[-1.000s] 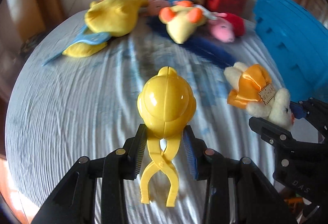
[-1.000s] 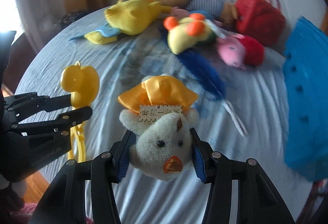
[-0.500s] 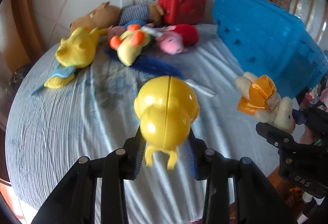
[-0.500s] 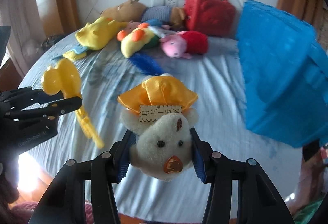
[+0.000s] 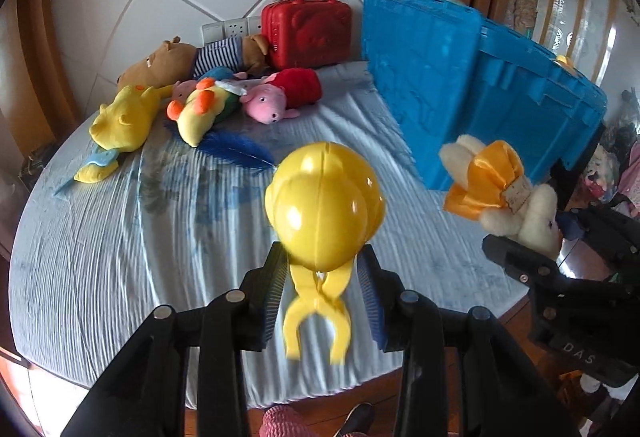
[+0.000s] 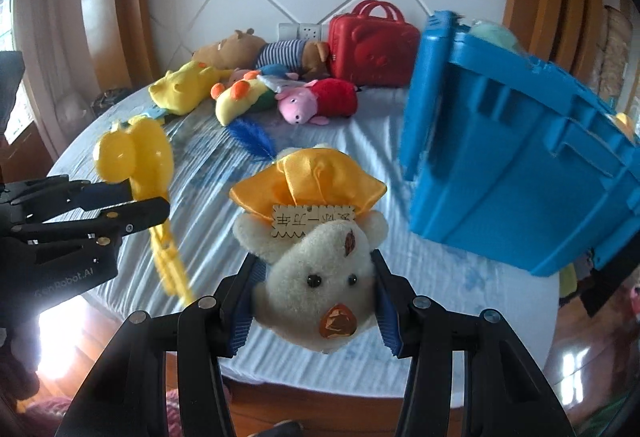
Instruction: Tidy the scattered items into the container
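Right wrist view: right tongs (image 6: 316,301) clamped on white plush (image 6: 320,277), orange satin bow, tag writing not legible. "GenRobot.AI" printed on left tongs (image 6: 132,203), gripping yellow duck-shaped clamp toy (image 5: 324,209). "DAS" partly readable in left view. Both toys held above bed (image 5: 120,237), near blue crate (image 6: 520,165).

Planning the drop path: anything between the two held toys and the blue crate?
Nothing visible. The white plush in the right gripper and the yellow duck tongs in the left gripper have open air before the blue crate; its near wall must be cleared.
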Demonstrator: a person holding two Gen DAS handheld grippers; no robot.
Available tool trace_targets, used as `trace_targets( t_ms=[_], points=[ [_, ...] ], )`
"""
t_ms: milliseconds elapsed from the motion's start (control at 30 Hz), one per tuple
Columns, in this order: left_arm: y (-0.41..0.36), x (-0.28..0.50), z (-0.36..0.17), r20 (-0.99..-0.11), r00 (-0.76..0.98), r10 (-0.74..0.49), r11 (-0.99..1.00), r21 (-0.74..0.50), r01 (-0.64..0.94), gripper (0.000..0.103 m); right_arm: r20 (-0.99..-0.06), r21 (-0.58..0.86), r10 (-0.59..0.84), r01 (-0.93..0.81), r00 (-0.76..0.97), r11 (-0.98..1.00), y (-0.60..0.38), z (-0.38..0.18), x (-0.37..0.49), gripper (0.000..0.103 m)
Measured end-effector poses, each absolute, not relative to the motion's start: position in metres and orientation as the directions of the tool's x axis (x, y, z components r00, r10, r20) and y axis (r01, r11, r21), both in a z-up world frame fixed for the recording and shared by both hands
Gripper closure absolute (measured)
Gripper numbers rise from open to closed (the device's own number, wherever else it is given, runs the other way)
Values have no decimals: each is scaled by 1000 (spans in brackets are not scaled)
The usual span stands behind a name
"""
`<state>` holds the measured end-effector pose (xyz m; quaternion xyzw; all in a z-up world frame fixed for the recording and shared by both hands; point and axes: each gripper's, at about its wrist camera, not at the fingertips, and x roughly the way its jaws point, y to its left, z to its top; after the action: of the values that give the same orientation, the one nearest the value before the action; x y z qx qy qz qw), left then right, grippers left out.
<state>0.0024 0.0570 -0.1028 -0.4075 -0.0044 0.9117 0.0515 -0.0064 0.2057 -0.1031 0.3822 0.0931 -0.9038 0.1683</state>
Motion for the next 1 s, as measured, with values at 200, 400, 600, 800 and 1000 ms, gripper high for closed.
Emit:
trace_targets(
  t_ms=[200,400,600,800,1000],
  points=[
    [85,8,-91,-728,-678,101,-992,-21,-125,67,-700,-30,-236,357,-674,-933,236,-91,1,52],
    [110,-4,-77,-707,-690,154,-980,-19,-198,67,-683,-21,-218,317,-698,-948,262,-80,0,52],
    [130,-27,-40,-672,-696,254,-949,-34,-313,67,-669,-31,-202,298,-716,-954,287,-50,-11,52],
    [153,-57,10,-648,-669,364,-890,-30,-455,67,-618,-54,-172,260,-767,-964,313,-3,-26,52],
    [176,-91,64,-602,-640,477,-827,-61,-559,68,-570,-95,-117,207,-813,-974,333,42,-46,52]
  ],
)
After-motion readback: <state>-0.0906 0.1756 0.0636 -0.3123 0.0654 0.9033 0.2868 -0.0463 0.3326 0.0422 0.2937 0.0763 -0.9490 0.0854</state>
